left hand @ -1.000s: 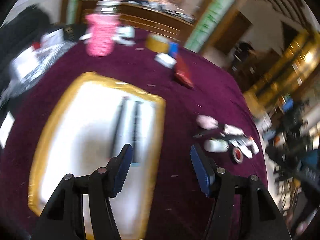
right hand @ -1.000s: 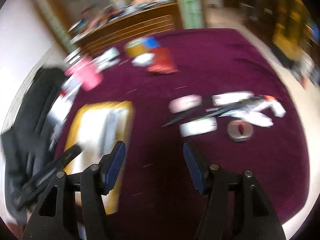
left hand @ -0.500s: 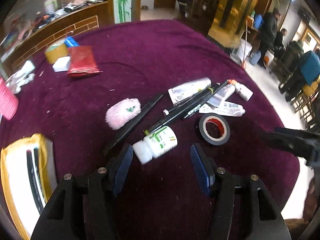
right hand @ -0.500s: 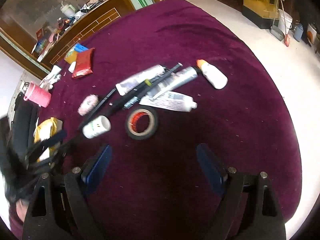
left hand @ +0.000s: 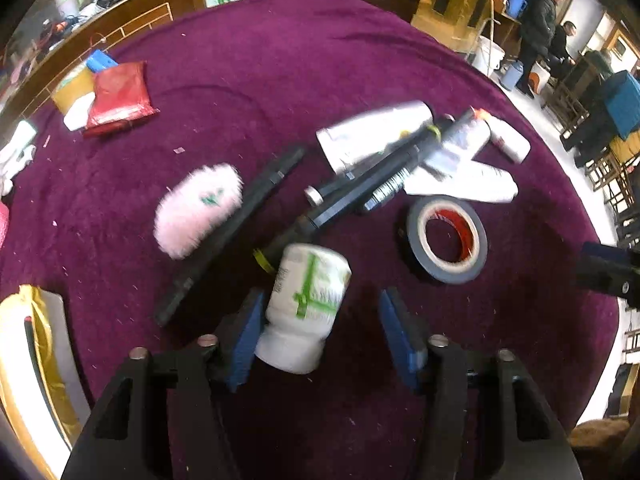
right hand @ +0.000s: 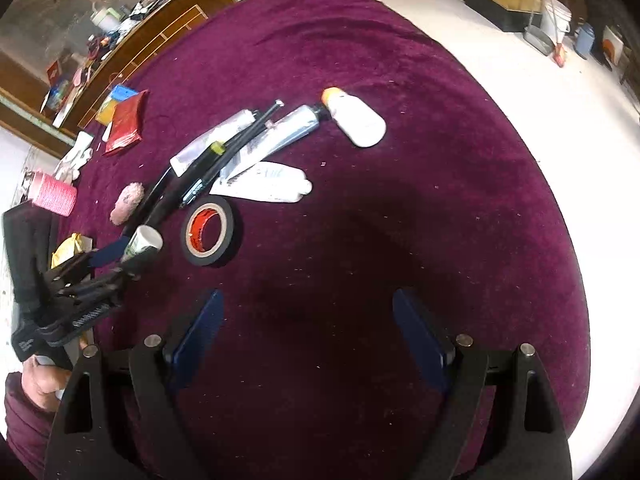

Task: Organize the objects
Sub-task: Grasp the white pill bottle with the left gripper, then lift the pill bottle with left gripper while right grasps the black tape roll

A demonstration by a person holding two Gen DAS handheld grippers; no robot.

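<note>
1. Since half a second ago my left gripper (left hand: 322,330) has advanced on the small white plastic bottle with green label print (left hand: 306,304); then the bottle lay ahead of the fingertips, now it sits between the spread jaws, touching the left blue pad (left hand: 246,338) and clear of the right one. Not yet clamped.
2. My right gripper (right hand: 308,334) hovers over bare maroon velvet tablecloth (right hand: 420,200), jaws wide and empty, well apart from the clutter; I judge it is kept back so the left has room.
3. The bottle lies on its side at the near end of the pile, its base against the long black pens (left hand: 360,184), which I judge makes it the easiest first pick.
4. Just beyond: roll of black tape with a red-printed core (left hand: 446,236), fluffy pink pouch (left hand: 198,208), flat black strip (left hand: 236,224), silver and white tubes (left hand: 372,132).
5. At the left edge stands the yellow-rimmed white tray (left hand: 24,364), probably the destination.
6. Writing: the bottle's green marks and the tubes' print are blurred; nothing is legible.
</note>
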